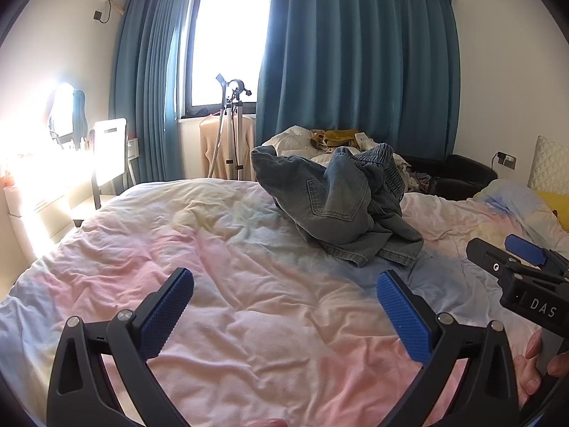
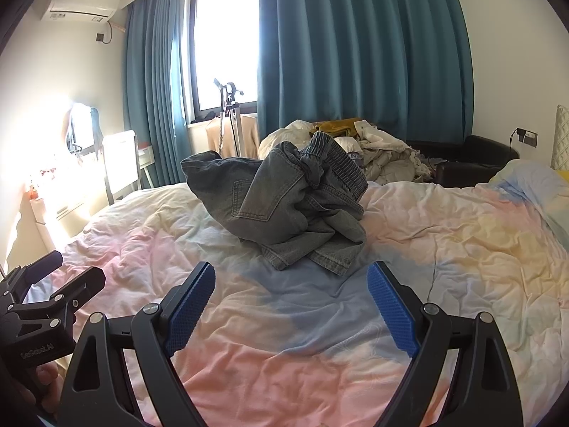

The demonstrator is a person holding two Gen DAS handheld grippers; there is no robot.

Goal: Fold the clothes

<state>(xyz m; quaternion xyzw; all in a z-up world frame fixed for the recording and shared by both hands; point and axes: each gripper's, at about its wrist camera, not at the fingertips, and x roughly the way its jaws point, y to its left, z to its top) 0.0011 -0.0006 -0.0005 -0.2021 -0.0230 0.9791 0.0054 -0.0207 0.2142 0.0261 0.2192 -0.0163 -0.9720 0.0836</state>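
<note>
Grippers, left gripper [image 1: 284, 315] and right gripper [image 2: 291, 307], hung wide open, holding nothing, above the quilt [image 2: 444, 249]. Crumpled jeans [image 2: 284, 206] lay just ahead of the right one, with bare bedding between.

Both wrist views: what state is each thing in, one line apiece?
left gripper: open, empty, above the duvet.
right gripper: open, empty.
jeans: crumpled heap, unfolded, on the duvet.
duvet: spread, wrinkled.
curtains: partly drawn.
clothes pile: jumbled behind the jeans.

Crumpled jeans [image 2: 284, 206] (denim) beyond gaping right gripper [image 2: 291, 306]
</note>
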